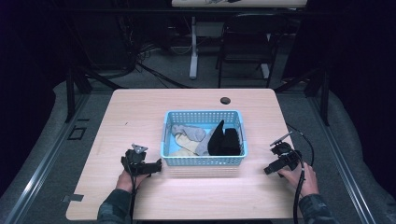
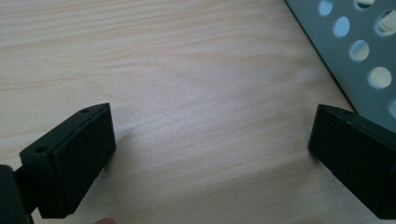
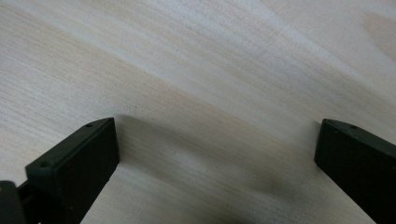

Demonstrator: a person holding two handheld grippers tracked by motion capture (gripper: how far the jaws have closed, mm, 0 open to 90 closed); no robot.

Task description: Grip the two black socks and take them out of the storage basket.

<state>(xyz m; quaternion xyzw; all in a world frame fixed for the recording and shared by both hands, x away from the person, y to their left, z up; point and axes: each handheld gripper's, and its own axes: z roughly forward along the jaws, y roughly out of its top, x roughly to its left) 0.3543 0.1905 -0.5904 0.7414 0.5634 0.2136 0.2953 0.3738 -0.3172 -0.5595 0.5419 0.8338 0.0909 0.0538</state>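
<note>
— Blue plastic basket sits mid-table on the pale wood table, its long axis running left to right. We see grey socks in its left half and black socks in its right half.

— And our grippers?

— We hold the left gripper just beside the basket's near left corner, pointing right, jaws wide with nothing between. Our right gripper rests near the basket's right side, pointing left and near, jaws equally wide over bare wood.

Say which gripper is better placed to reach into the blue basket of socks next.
Left, probably. The left gripper sits by the blue basket's near wall, which shows in its own view; the right gripper rests farther off. Both are open and empty.
</note>
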